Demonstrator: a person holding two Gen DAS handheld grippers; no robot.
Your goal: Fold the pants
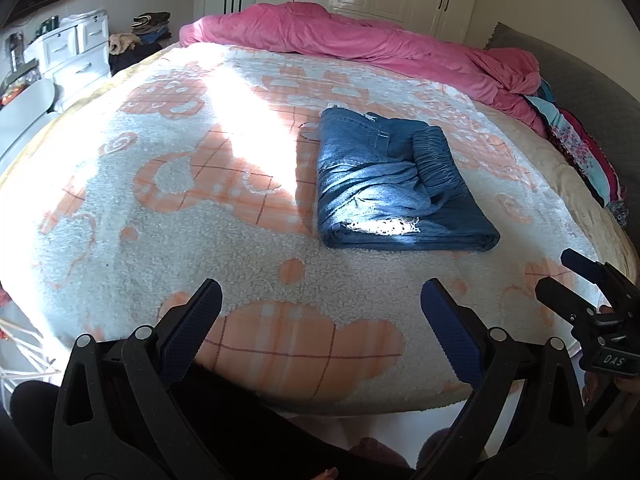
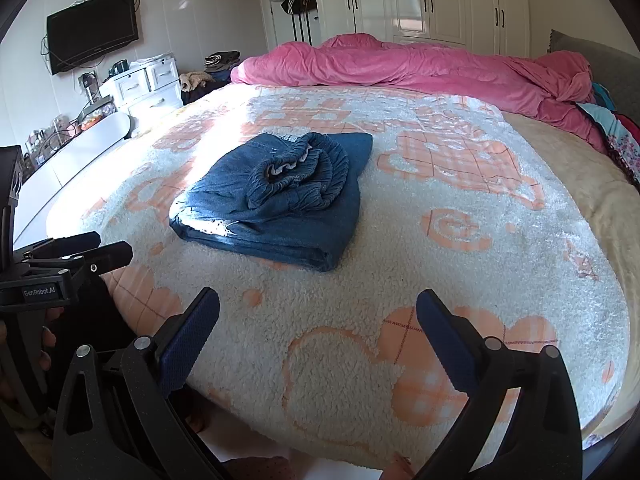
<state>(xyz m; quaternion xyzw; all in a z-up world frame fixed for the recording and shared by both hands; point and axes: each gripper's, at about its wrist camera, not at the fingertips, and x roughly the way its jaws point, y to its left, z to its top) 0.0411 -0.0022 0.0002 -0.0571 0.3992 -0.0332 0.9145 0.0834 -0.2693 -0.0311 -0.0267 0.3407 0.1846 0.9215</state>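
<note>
Sunlight falls across the bed (image 1: 120, 208), which we cover with a white and orange fleece blanket (image 2: 460, 248). Our pants (image 1: 384, 184), blue denim, lie folded into a compact rectangle near the middle of the bed, a little toward its near edge, with the gathered waistband (image 2: 300, 176) bunched on top. We hold the left tongs (image 1: 320, 332) spread wide above the near edge of the bed, gripping nothing and well apart from the pants. We hold the right tongs (image 2: 318, 332) the same way, wide open and empty, just beside the left ones. A pink duvet (image 2: 420, 68) is heaped along the far edge of the bed. Beyond it stand white wardrobes (image 2: 432, 0), and a television (image 2: 92, 32) hangs above a white dresser (image 2: 144, 84).
</note>
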